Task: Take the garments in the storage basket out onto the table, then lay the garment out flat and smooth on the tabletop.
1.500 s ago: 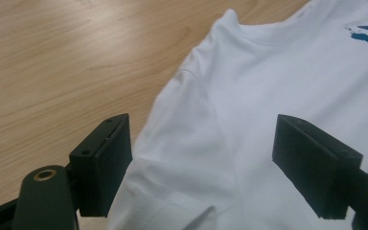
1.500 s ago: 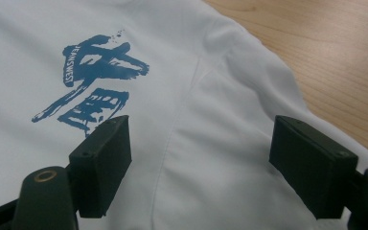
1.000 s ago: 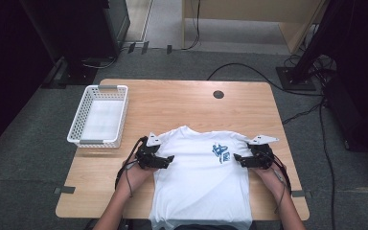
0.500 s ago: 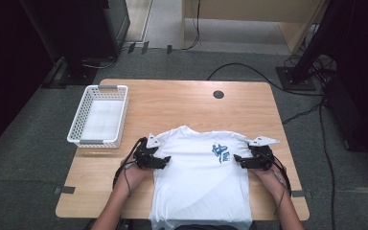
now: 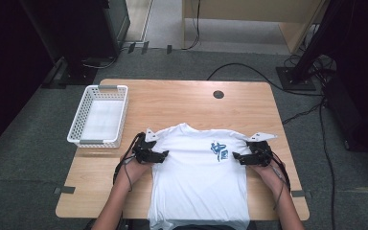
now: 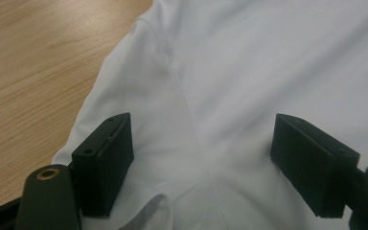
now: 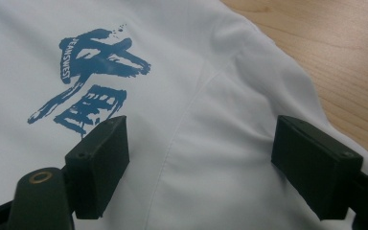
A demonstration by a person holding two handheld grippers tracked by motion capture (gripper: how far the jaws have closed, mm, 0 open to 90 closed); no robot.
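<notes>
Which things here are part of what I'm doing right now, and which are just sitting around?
In the job:
white T-shirt
left gripper, open at one sleeve
right gripper, open at the other sleeve

Lying about:
white basket
table

Black tongs (image 5: 166,154) w/ blocky screw-dotted jaws, brass-ringed pivots, grey 3-cornered top plates — thin black cables trailing.

Light is coming down from overhead, so the desk (image 5: 182,103) is looking evenly bright while the room's sides are sinking into near black. The white t-shirt (image 5: 199,177) is getting close to blown out, folds barely reading. Both gripper views are looking soft, with the black jaws up close blurring and casting faint shadows on the cloth. The high view is running a bit grainy.
</notes>
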